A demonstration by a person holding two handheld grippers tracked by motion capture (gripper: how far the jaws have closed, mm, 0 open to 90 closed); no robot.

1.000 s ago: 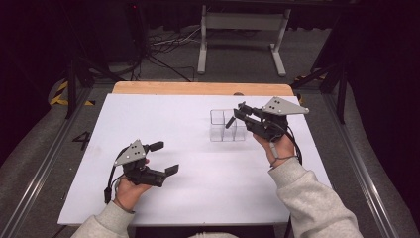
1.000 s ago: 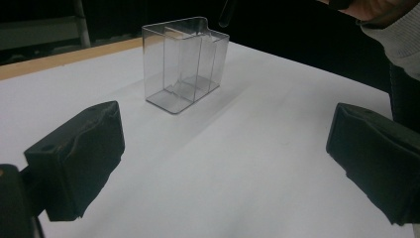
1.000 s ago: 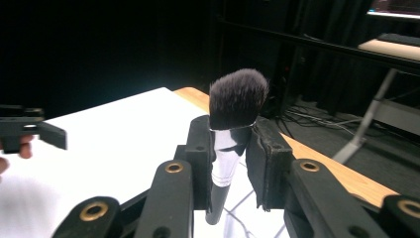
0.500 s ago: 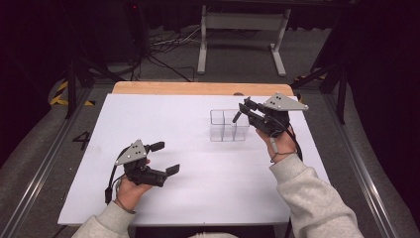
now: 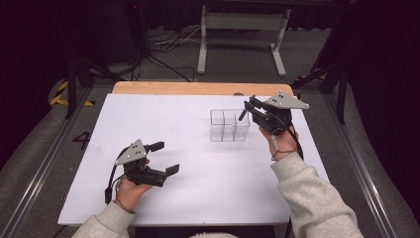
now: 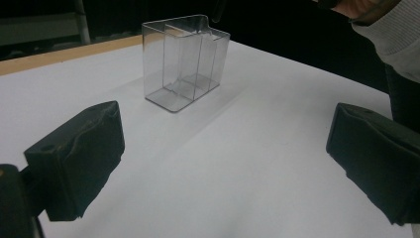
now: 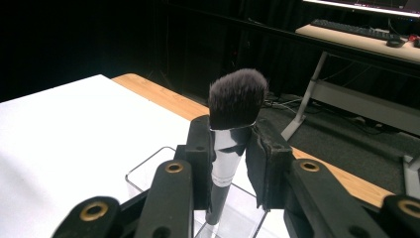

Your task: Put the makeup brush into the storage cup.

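**Brush over the organizer, white table in a dark room**

Brush (image 7: pixel 233 124) stands upright between the pads of the right gripper (image 5: pixel 253 110), bristles up, silver ferrule clamped tight and the dark handle pointing down over the clear organizer (image 5: pixel 229 125). In the high view that gripper sits just right of the organizer, raised above the table (image 5: pixel 198 198).

The left gripper (image 5: pixel 163 157) rests low near the table's front left, well apart from the organizer, its jaws spread wide with nothing between them.

The table is covered in plain white, with a strip of bare wood (image 5: pixel 163 88) showing along the far edge. Around it the room is dark (black drapes, by the look of them) with a grey floor (image 5: pixel 39 148), a tangle of cables (image 5: pixel 163 42) and a pale metal stand (image 5: pixel 242 34) beyond the table. The right gripper view also catches a desk with a keyboard (image 7: pixel 354 28).
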